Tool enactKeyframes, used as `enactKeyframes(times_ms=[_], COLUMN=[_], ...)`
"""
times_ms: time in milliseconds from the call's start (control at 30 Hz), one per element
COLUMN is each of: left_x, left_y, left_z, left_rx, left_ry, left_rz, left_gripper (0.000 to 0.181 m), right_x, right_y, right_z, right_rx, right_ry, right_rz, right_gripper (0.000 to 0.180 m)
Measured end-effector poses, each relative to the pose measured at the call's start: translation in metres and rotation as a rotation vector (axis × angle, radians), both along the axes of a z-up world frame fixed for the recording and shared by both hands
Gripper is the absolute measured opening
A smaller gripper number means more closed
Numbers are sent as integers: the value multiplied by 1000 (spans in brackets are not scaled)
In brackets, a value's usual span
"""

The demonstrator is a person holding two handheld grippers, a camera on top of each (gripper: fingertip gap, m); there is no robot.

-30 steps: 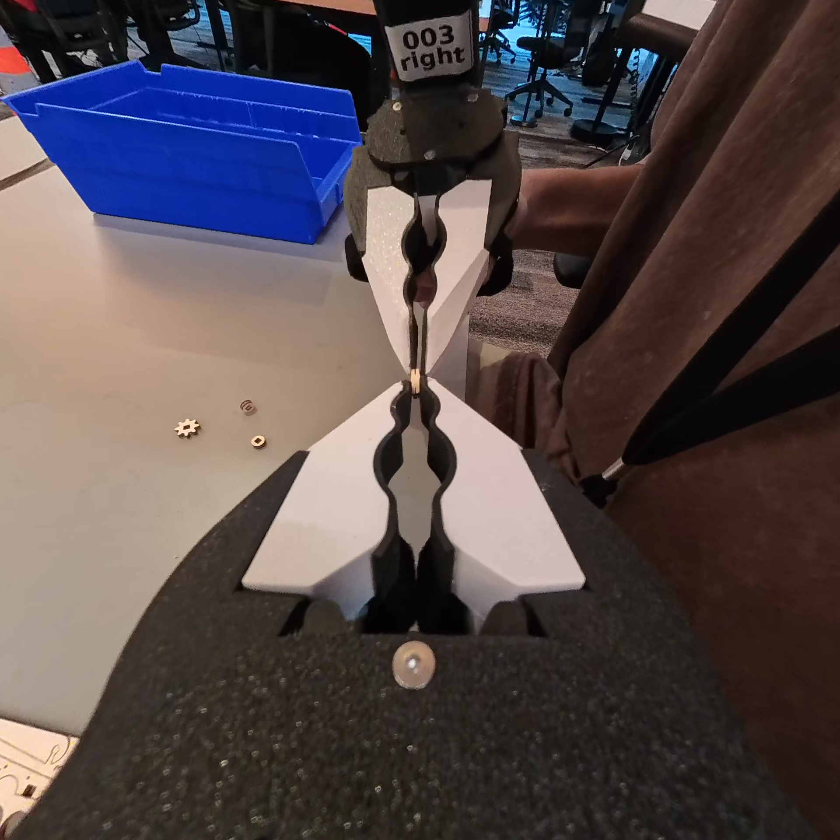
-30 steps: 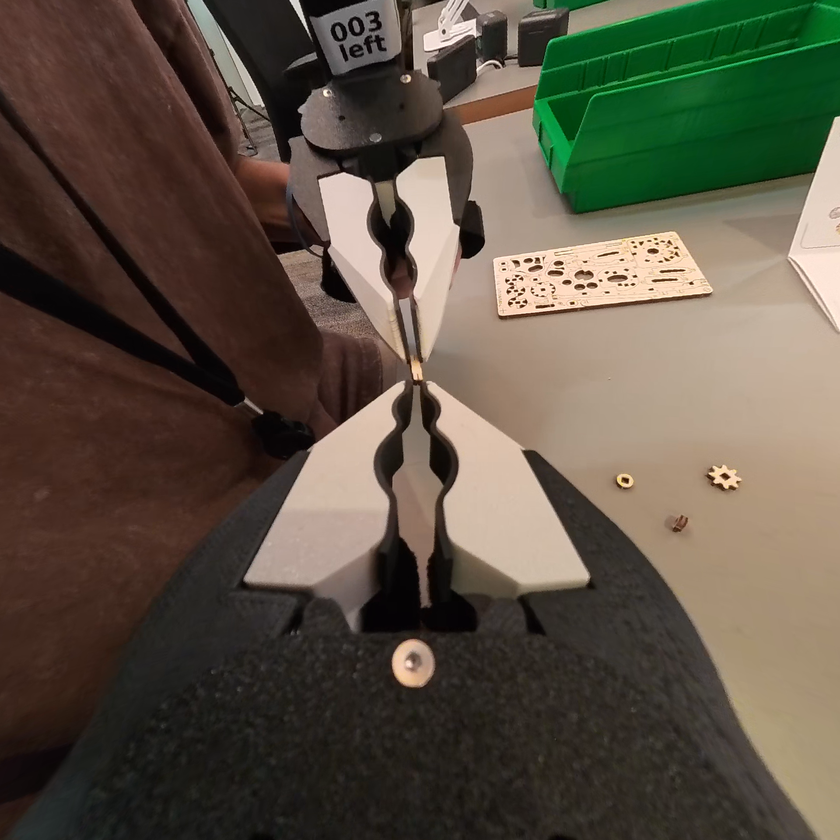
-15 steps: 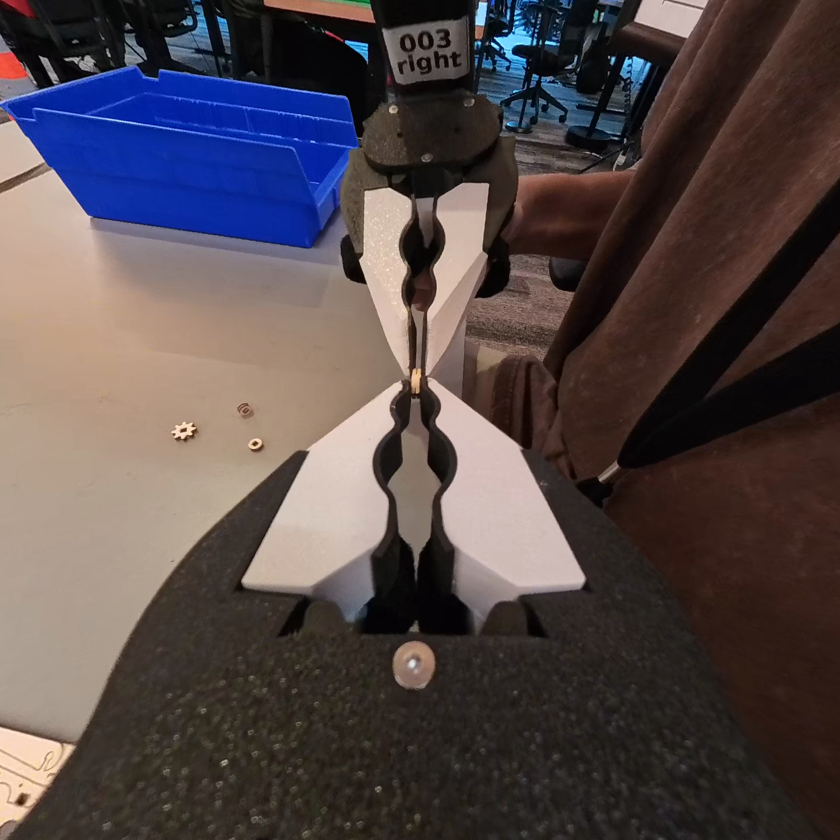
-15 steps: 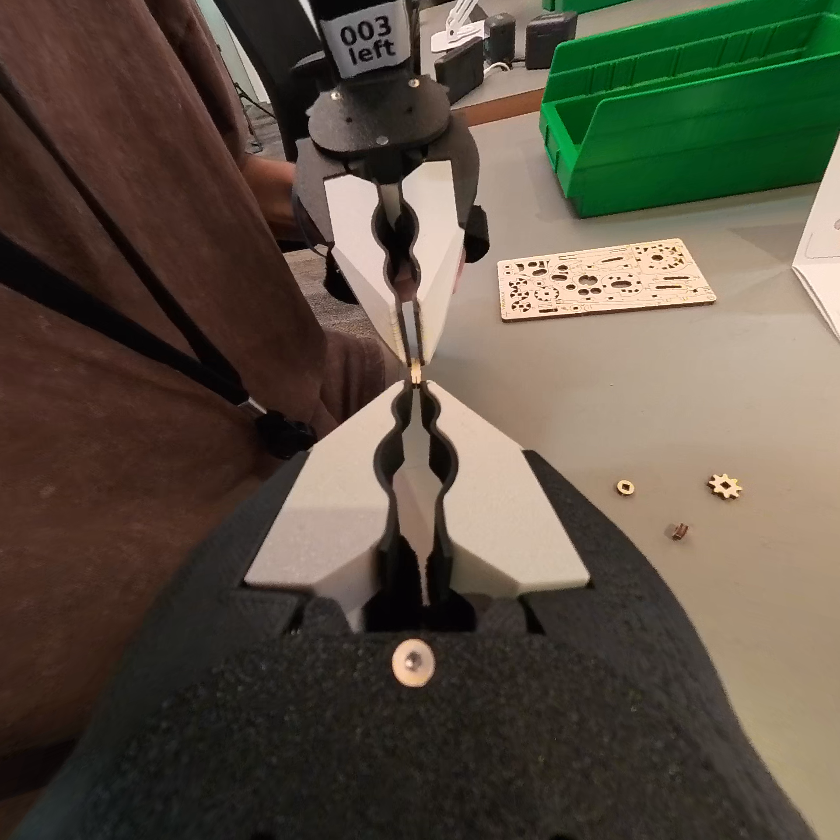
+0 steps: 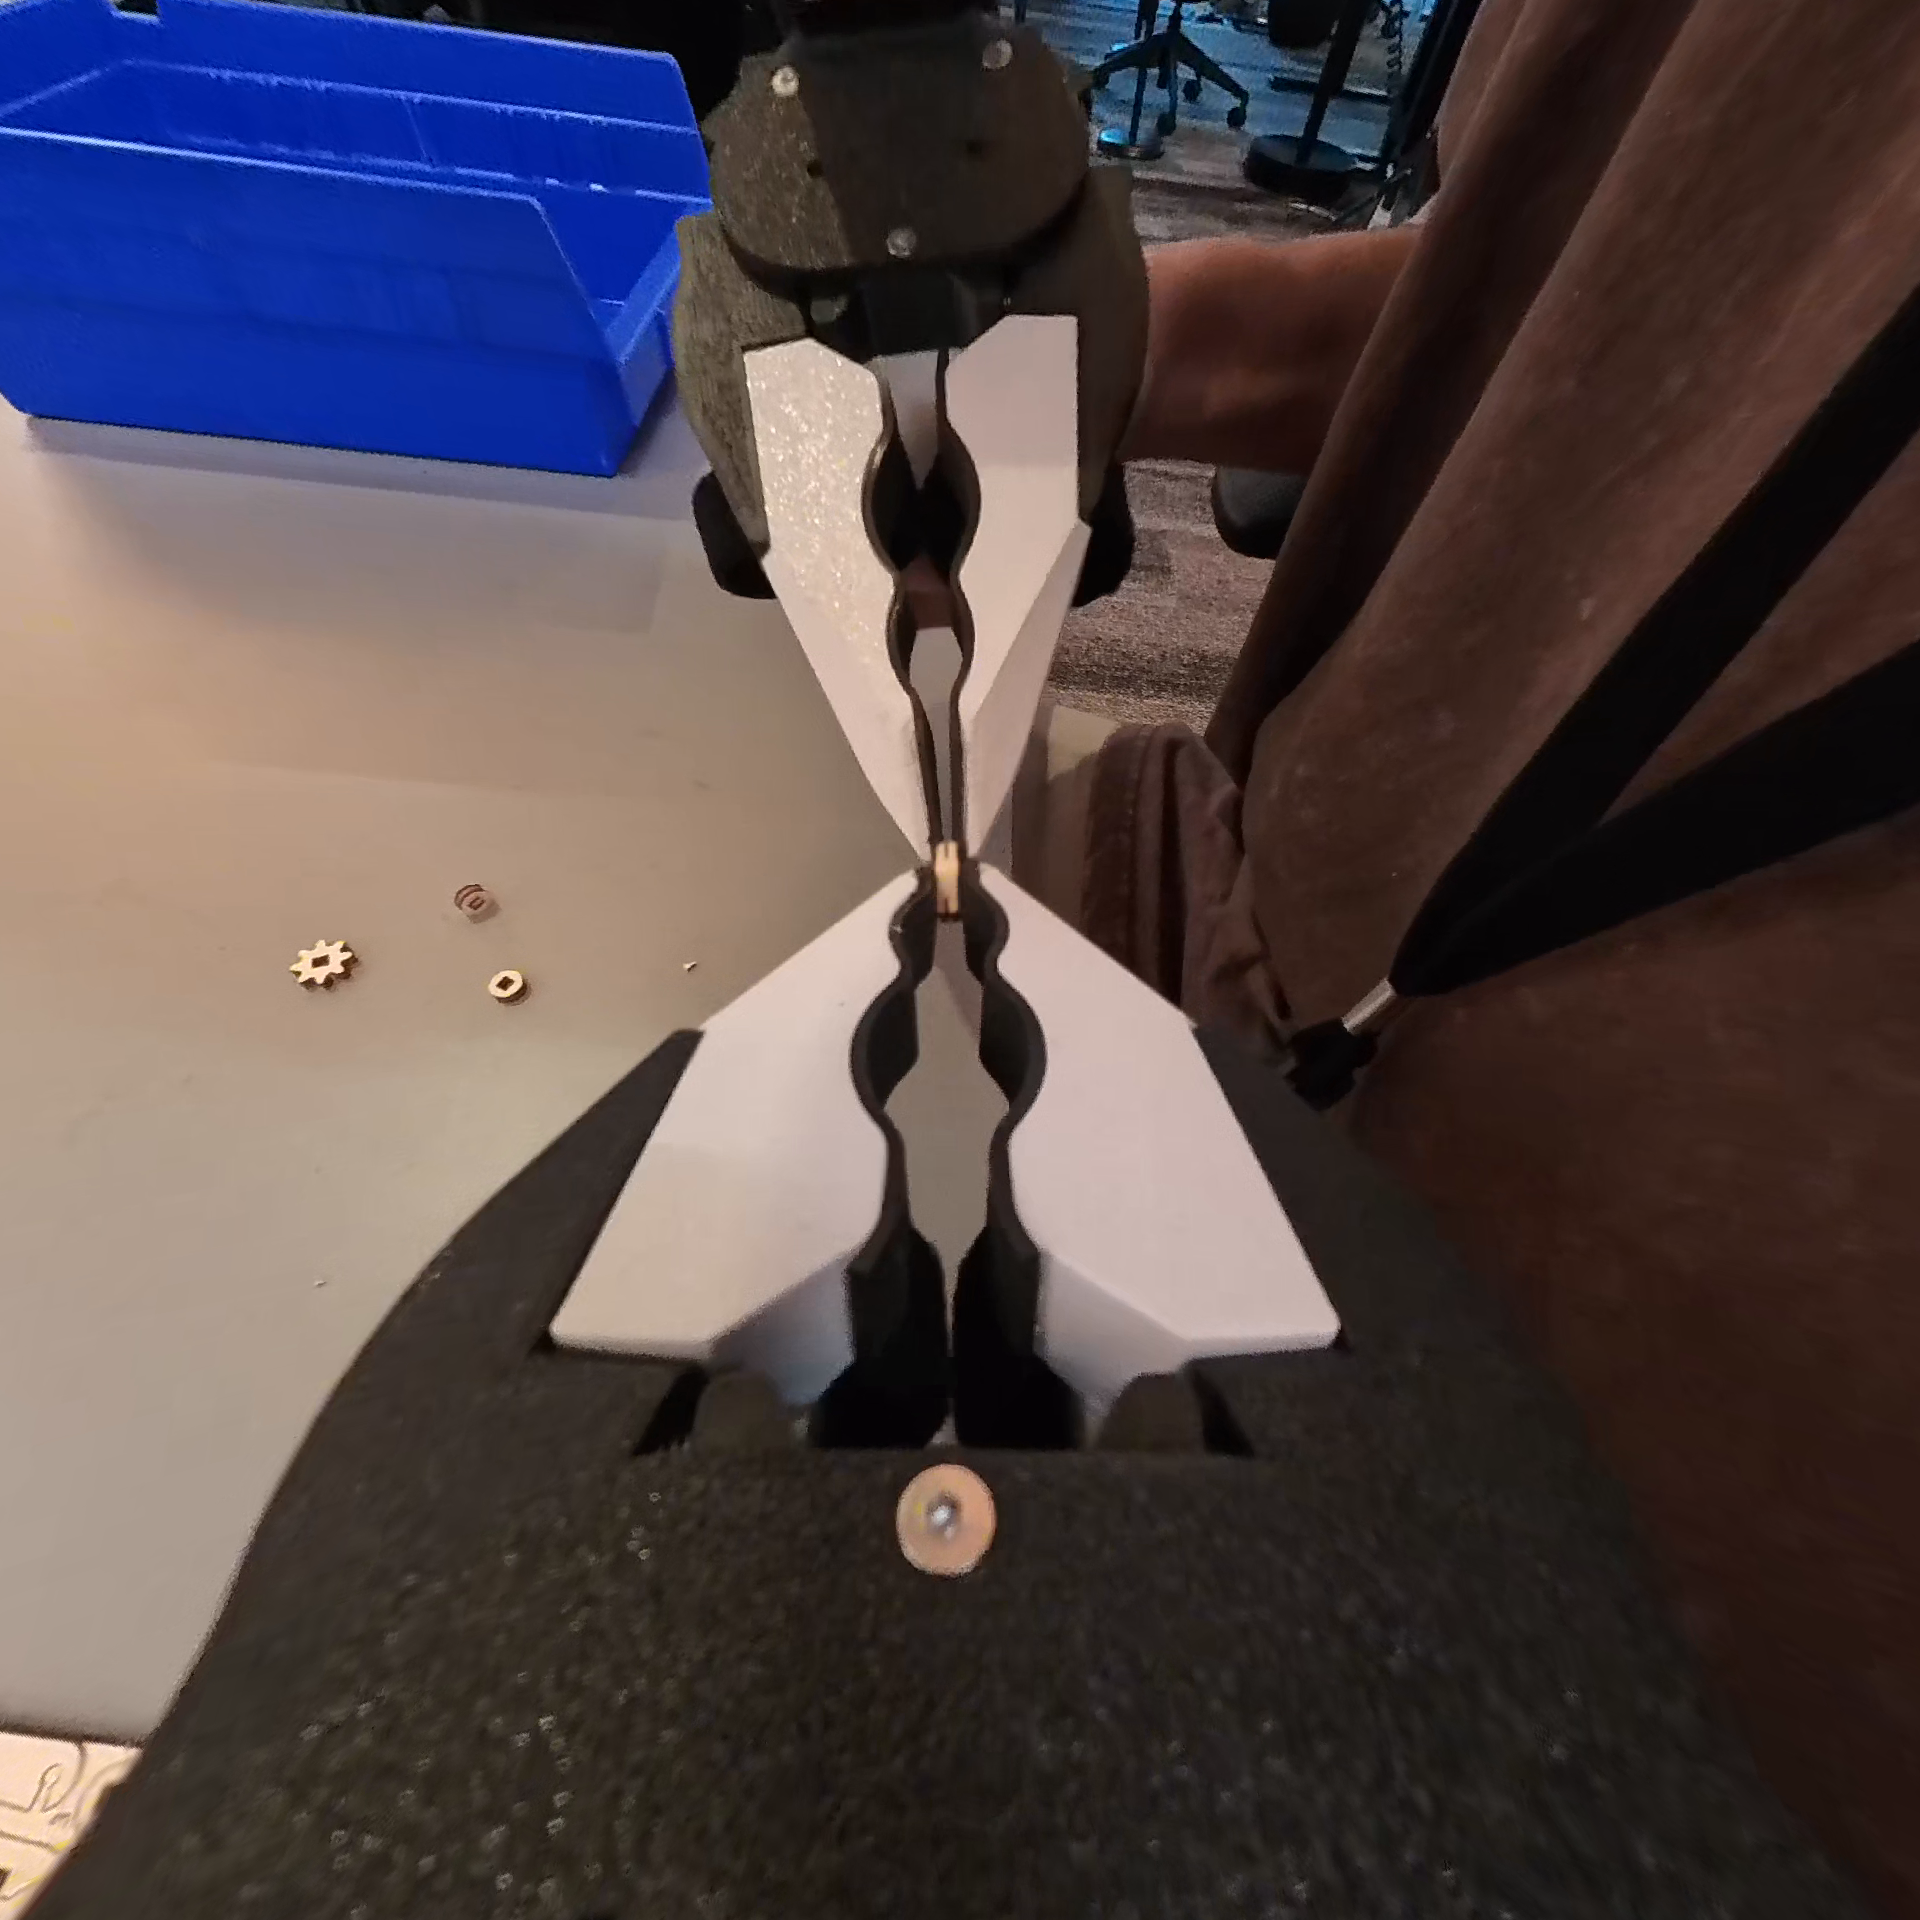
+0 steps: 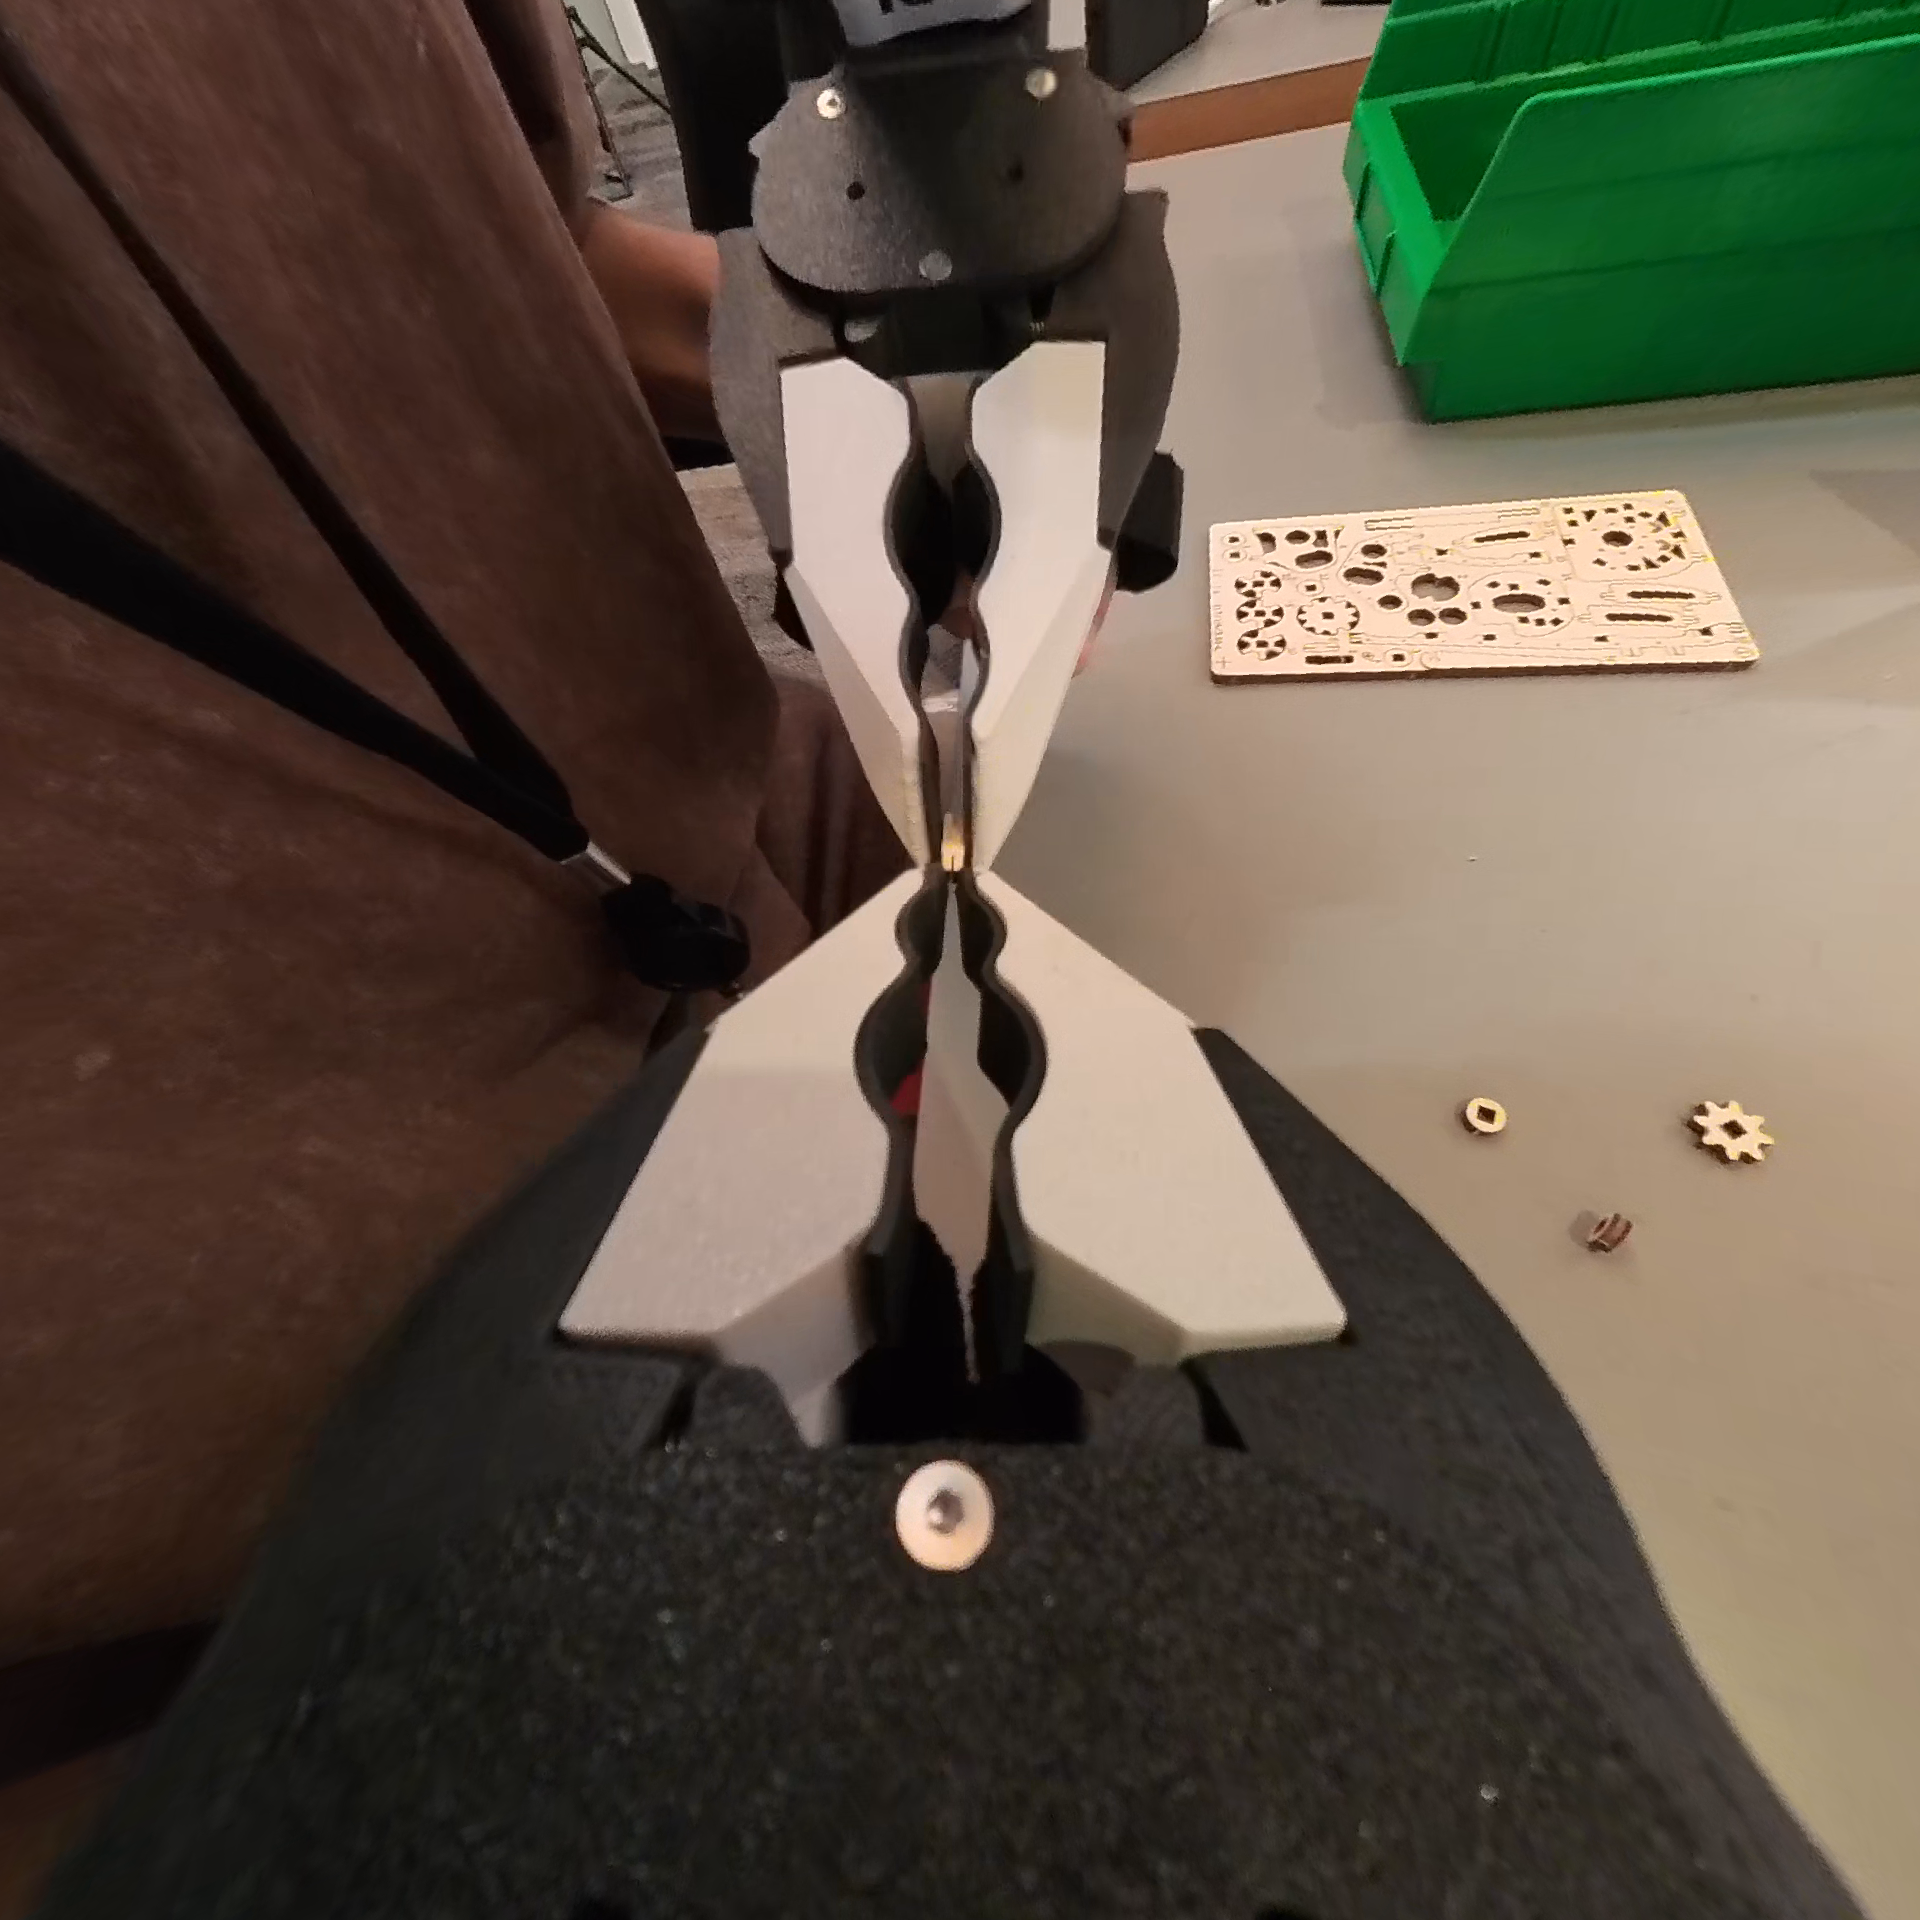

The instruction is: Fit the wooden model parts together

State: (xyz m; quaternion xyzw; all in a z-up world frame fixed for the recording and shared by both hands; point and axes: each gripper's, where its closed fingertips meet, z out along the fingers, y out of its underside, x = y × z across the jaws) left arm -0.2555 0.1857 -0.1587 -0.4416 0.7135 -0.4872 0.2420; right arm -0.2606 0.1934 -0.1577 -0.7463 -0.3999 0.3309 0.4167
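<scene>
- The left hand-held gripper (image 5: 943, 902) and the right hand-held gripper (image 6: 950, 883) meet tip to tip above the near edge of the grey table (image 5: 312, 727), beside a person in a brown garment (image 5: 1558, 935).
- Each points straight at the other, white fingers (image 5: 790, 1091) level and in line.
- Both sets of jaws are drawn narrow at the tips, clamped on the small pale wooden model part (image 5: 945, 873) between them; it shows in the right wrist view too (image 6: 952, 854). Whether this is one piece or two pressed together cannot be told.
- A forearm (image 5: 1247, 343) extends behind the far gripper in the left wrist view.
- On the table, well apart from the tips, lie a small wooden toothed gear (image 6: 1729, 1130), a small wooden ring with a square hole (image 6: 1486, 1117) and a small dark wooden cylinder (image 6: 1605, 1230).
- A flat laser-cut wooden parts sheet (image 6: 1475, 587) lies farther off, near a green plastic bin (image 6: 1642, 208).
- A blue plastic bin (image 5: 312, 260) stands at the far left in the left wrist view.
</scene>
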Motion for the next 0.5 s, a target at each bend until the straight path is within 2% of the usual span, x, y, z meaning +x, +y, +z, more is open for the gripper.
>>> enactKeyframes(times_ms=[500], left_x=[-1], left_y=[2], left_z=[-4], left_rx=[11], left_ry=[8], left_rz=[7], left_gripper=[2], right_x=[-1], right_y=[1], right_z=[-4], right_rx=[-13], right_ry=[-37], right_rz=[-3], right_gripper=[3])
